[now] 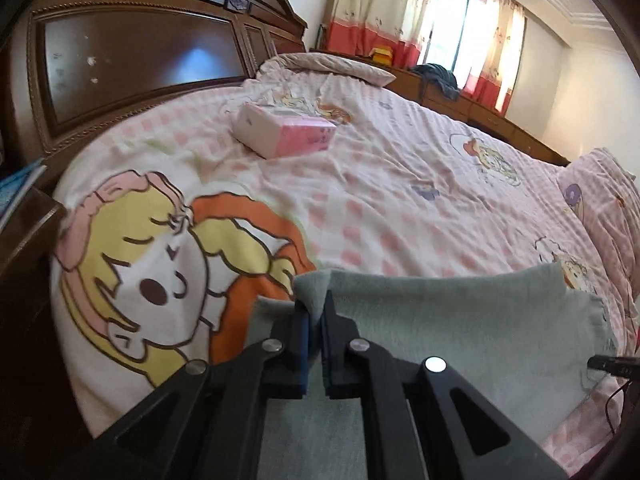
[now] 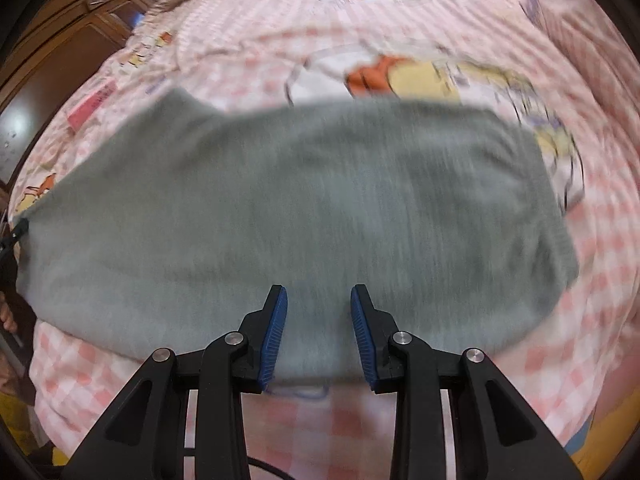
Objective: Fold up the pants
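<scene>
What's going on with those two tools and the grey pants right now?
Left tool shut on pants edge. Right tool open above them. Tissue pack farther up the bed, clear.

We see the grey pants (image 2: 280, 200) as soft, matt, fuzzy knit cloth. Our hand-held grippers (image 2: 319, 304) are matt black plastic with ribbed blue pads (image 2: 276, 332) and shiny metal pins. The headboard (image 1: 132, 52) is glossy varnished wood.

Sunlit curtained window (image 1: 452, 8) behind bed's (image 1: 400, 184) dark wooden headboard (image 1: 132, 60).

No readable text, pink tissue pack (image 1: 285, 130) print too blurred to make out
</scene>
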### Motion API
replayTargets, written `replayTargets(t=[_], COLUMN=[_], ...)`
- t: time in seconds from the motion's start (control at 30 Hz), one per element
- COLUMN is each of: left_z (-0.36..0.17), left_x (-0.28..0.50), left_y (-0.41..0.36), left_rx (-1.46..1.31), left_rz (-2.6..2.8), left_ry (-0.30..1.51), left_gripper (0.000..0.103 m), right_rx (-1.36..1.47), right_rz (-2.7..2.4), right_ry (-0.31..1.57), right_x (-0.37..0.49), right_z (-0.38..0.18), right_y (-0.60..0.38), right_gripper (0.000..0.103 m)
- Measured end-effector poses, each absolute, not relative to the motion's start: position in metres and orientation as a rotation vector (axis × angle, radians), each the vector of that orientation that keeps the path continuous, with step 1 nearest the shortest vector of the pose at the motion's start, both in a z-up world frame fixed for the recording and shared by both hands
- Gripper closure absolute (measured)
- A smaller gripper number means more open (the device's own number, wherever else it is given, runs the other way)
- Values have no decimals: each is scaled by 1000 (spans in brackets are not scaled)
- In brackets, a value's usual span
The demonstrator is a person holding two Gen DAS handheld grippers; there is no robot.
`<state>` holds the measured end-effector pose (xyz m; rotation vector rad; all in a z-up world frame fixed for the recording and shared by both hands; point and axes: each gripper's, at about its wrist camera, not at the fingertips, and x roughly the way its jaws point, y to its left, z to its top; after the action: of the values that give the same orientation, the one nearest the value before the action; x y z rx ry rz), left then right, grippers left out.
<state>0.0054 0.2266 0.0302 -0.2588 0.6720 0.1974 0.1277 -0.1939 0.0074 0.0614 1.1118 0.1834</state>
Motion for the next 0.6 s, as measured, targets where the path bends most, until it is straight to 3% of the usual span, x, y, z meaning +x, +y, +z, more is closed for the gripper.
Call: replayTargets(t=[0.23,0.6], left_z=[-5,3], left_x=[38,4], left_y=[225,219], left_rx=[-214,-264], left_rz=[268,286], left_ry=[816,748], left_gripper=[98,97], right_rx=[63,-51], right_rz=[364,541], right_ry=[1007,1084], right_x=[176,264], right_z=[37,11], right_y=[-153,-92], right_gripper=[69,69])
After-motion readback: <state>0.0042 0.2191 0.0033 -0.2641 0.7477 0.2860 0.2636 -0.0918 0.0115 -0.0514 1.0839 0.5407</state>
